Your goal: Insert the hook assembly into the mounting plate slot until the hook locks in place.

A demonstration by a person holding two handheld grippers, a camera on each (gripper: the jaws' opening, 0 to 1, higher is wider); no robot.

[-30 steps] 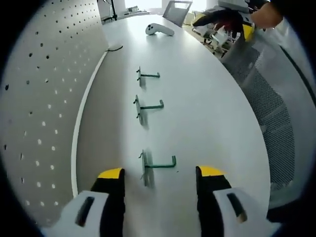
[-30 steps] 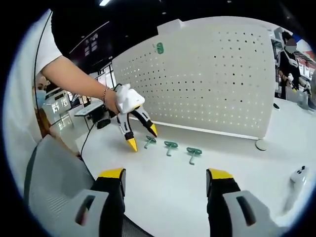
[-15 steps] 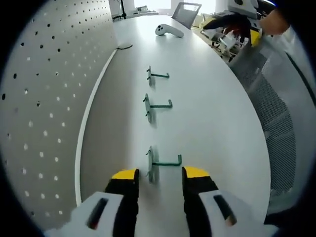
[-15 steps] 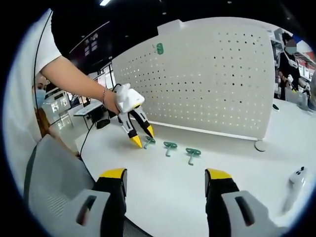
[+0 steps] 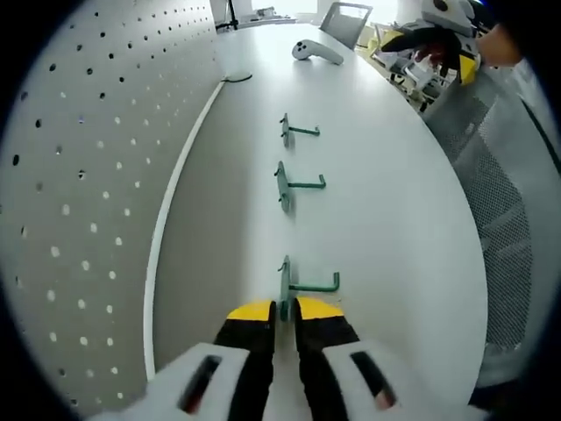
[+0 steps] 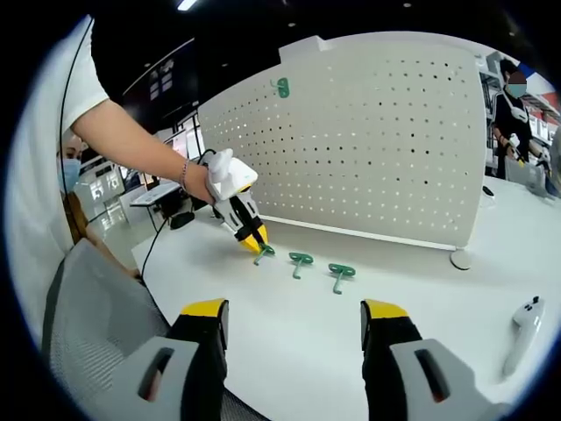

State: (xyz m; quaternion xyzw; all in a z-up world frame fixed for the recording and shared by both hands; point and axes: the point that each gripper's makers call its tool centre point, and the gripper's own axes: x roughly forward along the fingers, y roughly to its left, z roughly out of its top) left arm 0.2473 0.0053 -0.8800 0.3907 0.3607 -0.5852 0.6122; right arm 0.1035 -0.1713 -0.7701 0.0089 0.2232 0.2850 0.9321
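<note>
Left tongs (image 5: 284, 310) pinch my nearest green hook's (image 5: 302, 285) thin flat backplate, a light, stiff, slippery-looking part, while right tongs (image 6: 294, 314) hang wide open, empty.

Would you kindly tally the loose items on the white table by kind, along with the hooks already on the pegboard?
Green metal hooks lying on the table: 3
Green hook mounted on the white perforated pegboard: 1
White handheld controller: 1
Total: 5
</note>
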